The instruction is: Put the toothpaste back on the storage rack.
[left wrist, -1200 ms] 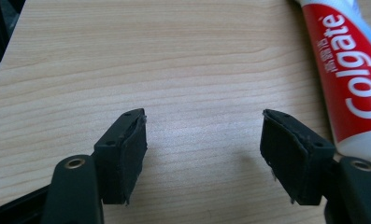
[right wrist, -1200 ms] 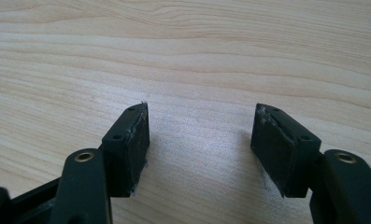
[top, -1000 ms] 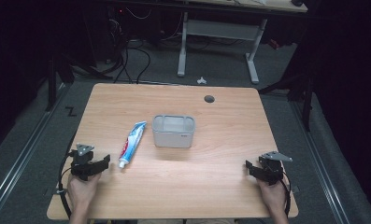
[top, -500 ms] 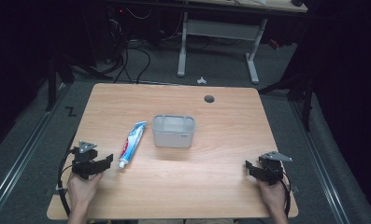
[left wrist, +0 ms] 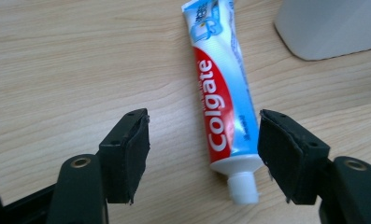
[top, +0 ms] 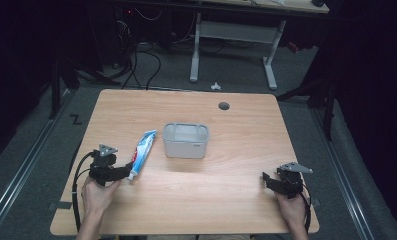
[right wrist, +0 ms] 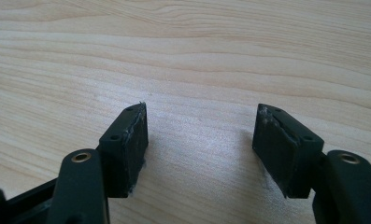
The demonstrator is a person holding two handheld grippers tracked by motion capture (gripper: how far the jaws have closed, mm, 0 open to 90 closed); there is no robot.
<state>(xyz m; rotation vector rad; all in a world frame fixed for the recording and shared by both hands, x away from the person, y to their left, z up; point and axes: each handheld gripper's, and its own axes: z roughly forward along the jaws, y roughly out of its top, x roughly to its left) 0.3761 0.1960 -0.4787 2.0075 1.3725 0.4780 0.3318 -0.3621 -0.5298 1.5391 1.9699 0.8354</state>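
The left hand-held gripper [top: 126,172] lies low over the wooden surface [top: 226,200], held from behind by the person's left hand [top: 97,196], with its jaws pointing toward the toothpaste tube [top: 141,153]. In the left gripper view its jaws stand wide apart with the tube's white cap [left wrist: 243,186] between them, nearer the right-hand pad, and neither pad presses on it; the jaws have just been opening a little, having first narrowed slightly. The toothpaste tube lies flat just to the left of the grey bin [top: 186,140], its cap end toward the person and its crimped end level with the bin's front left corner. The right hand-held gripper [top: 267,180] sits well to the right of the bin and nearer the person, gripped by the right hand [top: 292,207]; its jaws are spread wide over bare wood with nothing between them. Compared with a second ago, the left hand-held gripper has edged closer to the tube's cap, while the right one, the tube and the bin keep their places.
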